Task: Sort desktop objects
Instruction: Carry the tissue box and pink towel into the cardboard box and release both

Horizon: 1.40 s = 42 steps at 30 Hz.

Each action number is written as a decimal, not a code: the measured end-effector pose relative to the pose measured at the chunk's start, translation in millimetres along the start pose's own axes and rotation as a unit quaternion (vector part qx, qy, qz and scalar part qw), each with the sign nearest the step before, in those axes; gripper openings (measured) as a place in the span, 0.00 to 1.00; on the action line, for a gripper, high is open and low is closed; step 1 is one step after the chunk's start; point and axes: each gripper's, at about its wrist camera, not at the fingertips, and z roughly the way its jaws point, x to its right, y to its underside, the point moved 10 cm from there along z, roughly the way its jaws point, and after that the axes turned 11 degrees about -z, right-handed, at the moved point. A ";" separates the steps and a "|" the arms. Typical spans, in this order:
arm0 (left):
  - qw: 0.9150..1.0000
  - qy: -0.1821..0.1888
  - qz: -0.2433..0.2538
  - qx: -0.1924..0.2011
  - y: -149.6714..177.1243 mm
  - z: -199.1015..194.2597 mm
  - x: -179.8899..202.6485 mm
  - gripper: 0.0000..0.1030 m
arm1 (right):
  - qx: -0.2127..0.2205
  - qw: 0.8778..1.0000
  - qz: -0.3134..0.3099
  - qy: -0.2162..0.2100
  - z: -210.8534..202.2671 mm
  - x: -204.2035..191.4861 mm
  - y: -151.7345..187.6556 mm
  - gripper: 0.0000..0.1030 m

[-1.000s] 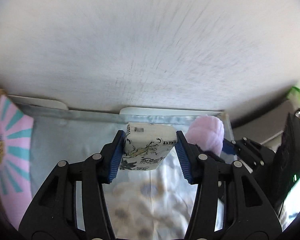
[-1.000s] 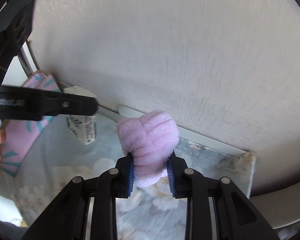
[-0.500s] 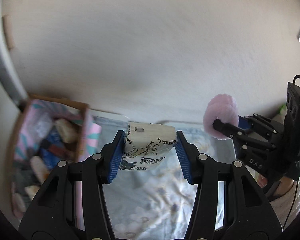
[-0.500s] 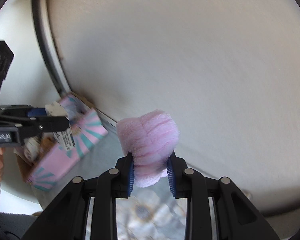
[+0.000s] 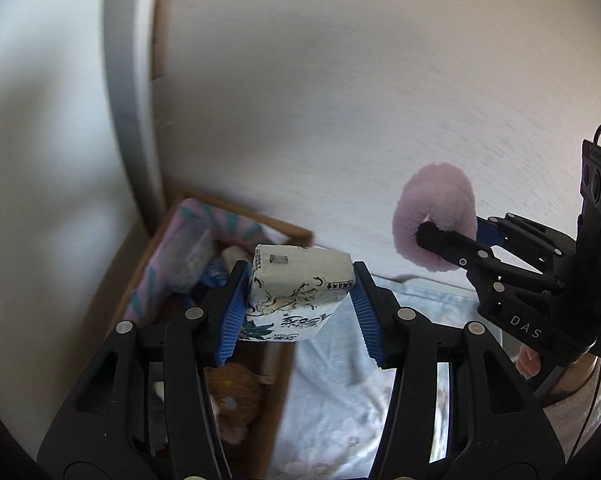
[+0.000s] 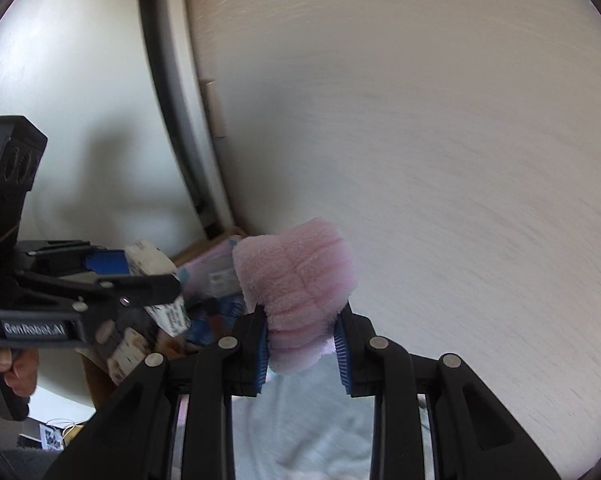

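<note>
My left gripper is shut on a white tissue pack with dark ink drawings and holds it in the air over the right edge of a pink-lined storage box. My right gripper is shut on a fluffy pink hair band, also held up. The hair band and the right gripper show at the right of the left wrist view. The left gripper with the tissue pack shows at the left of the right wrist view, over the box.
The box holds several small items, among them a brown plush toy. A pale blue floral cloth covers the table to the right of the box. A white wall stands close behind, with a grey frame at the left.
Both grippers have swung left with their loads. The box has come from the left edge of the views to lie under the tissue pack. Both grips are unchanged.
</note>
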 end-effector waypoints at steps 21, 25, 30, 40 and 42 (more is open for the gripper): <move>0.998 -0.028 0.010 -0.049 16.1 21.9 -67.8 0.98 | -0.092 0.993 0.022 -0.066 101.7 -34.0 -4.0 0.53; 0.998 -0.030 0.039 -0.045 15.7 22.8 -73.7 1.00 | -0.080 0.994 0.054 -0.059 96.9 -22.8 -10.0 0.72; 0.997 -0.048 0.048 -0.046 25.0 13.3 -79.6 1.00 | -0.073 0.993 0.078 -0.054 90.9 -35.2 -11.6 0.74; 0.994 -0.059 0.087 -0.038 26.3 1.4 -62.1 1.00 | -0.062 0.993 0.101 -0.021 55.6 -28.7 -2.3 1.00; 0.993 -0.056 0.098 -0.029 26.3 -5.5 -54.0 1.00 | -0.057 0.993 0.106 -0.002 41.2 -26.1 0.3 1.00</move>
